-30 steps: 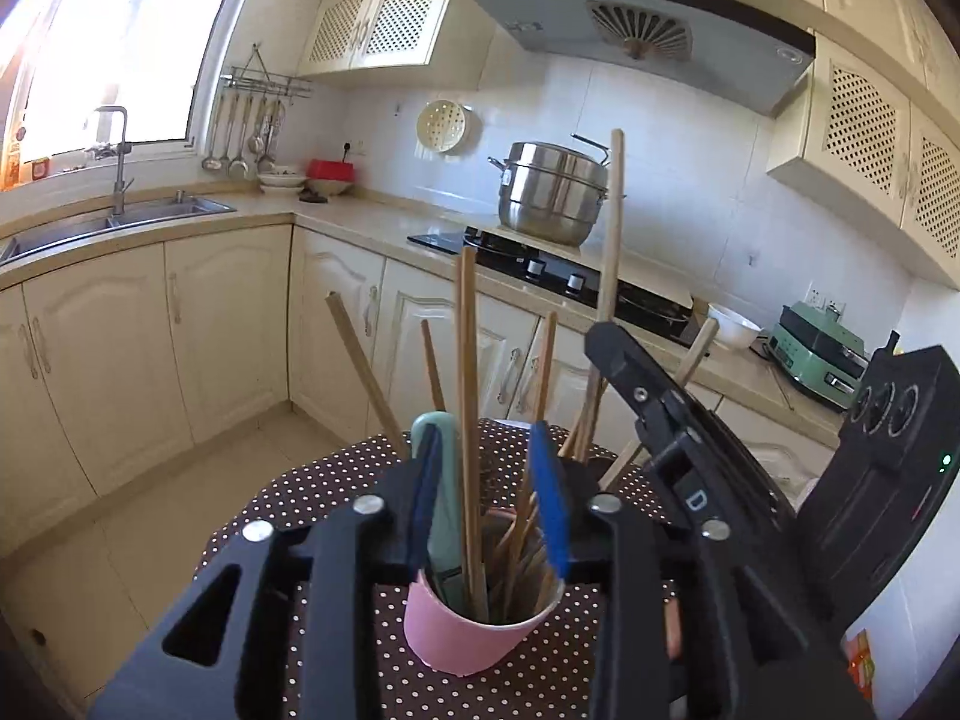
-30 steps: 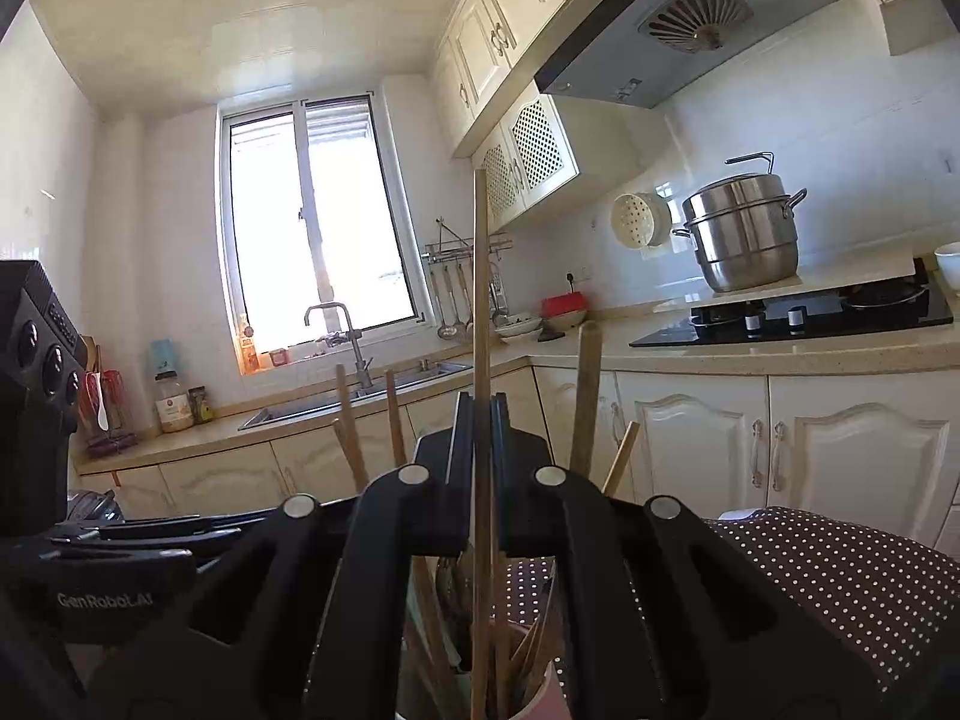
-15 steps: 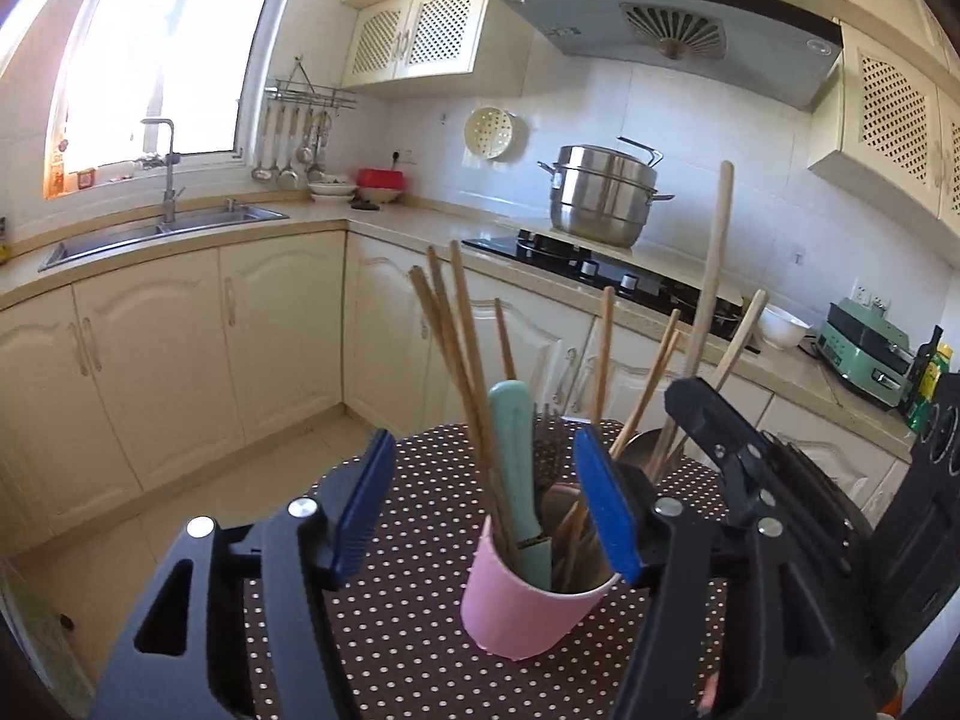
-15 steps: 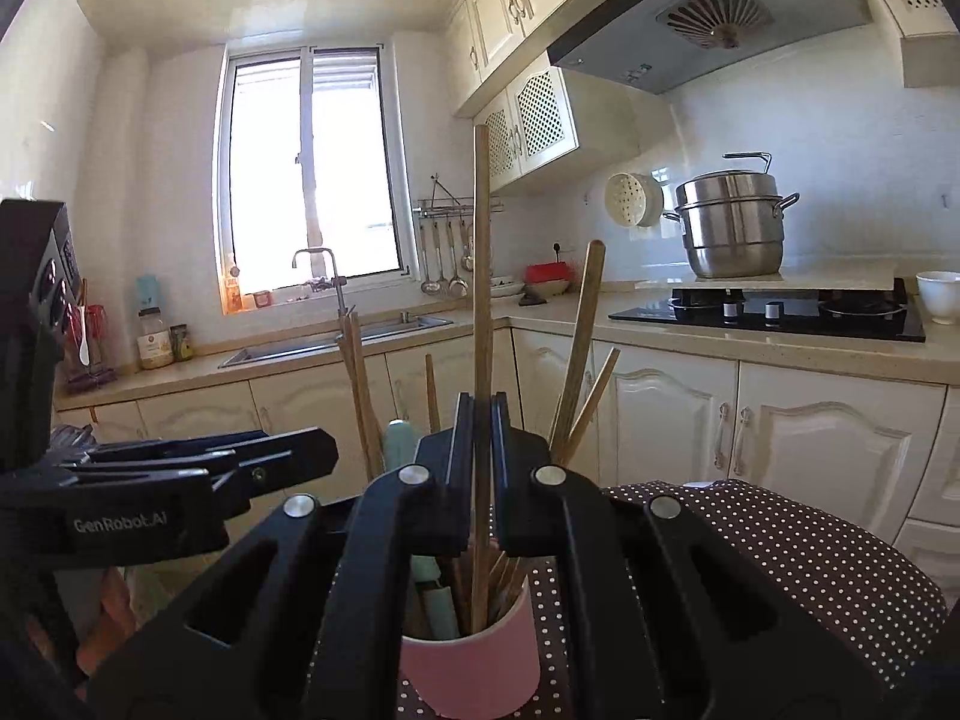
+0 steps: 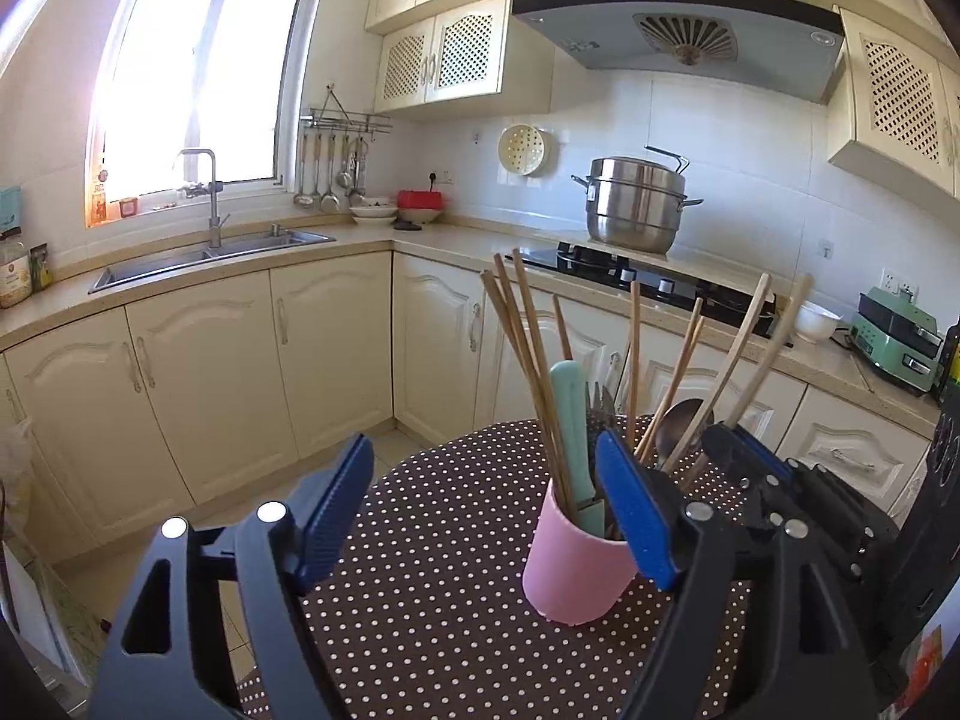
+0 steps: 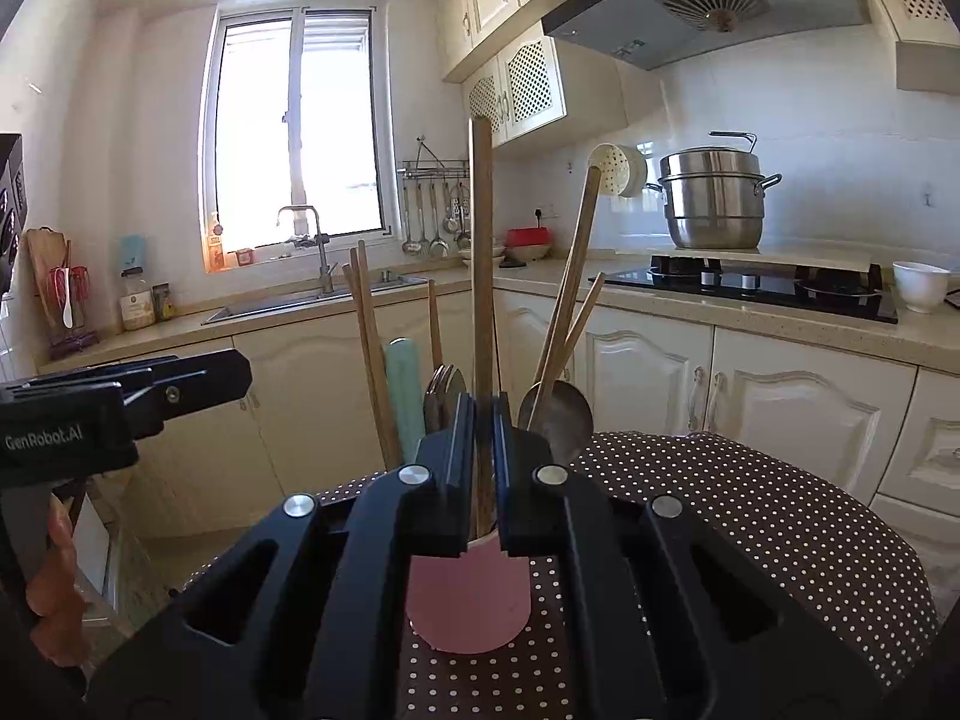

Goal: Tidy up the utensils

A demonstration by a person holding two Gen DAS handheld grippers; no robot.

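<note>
A pink cup [image 5: 573, 567] stands on a brown polka-dot table [image 5: 432, 600]. It holds several wooden chopsticks [image 5: 528, 360], a teal-handled utensil [image 5: 570, 420] and a metal spoon [image 5: 681, 423]. My left gripper [image 5: 486, 516] is open and empty, just in front of and left of the cup. My right gripper [image 6: 483, 450] is shut on a long wooden stick [image 6: 482, 276] that stands upright in the pink cup [image 6: 468, 606]. The right gripper also shows at the right of the left wrist view [image 5: 780, 492].
Cream cabinets and a counter run behind the table, with a sink [image 5: 204, 252], a hob [image 5: 636, 276] and a steel steamer pot [image 5: 639, 204]. A white bowl [image 6: 918, 285] sits on the counter. Floor lies left of the table edge.
My left gripper has opened wide, let go of the chopsticks and drawn back from the cup. My right gripper has lowered the wooden stick further into the cup.
</note>
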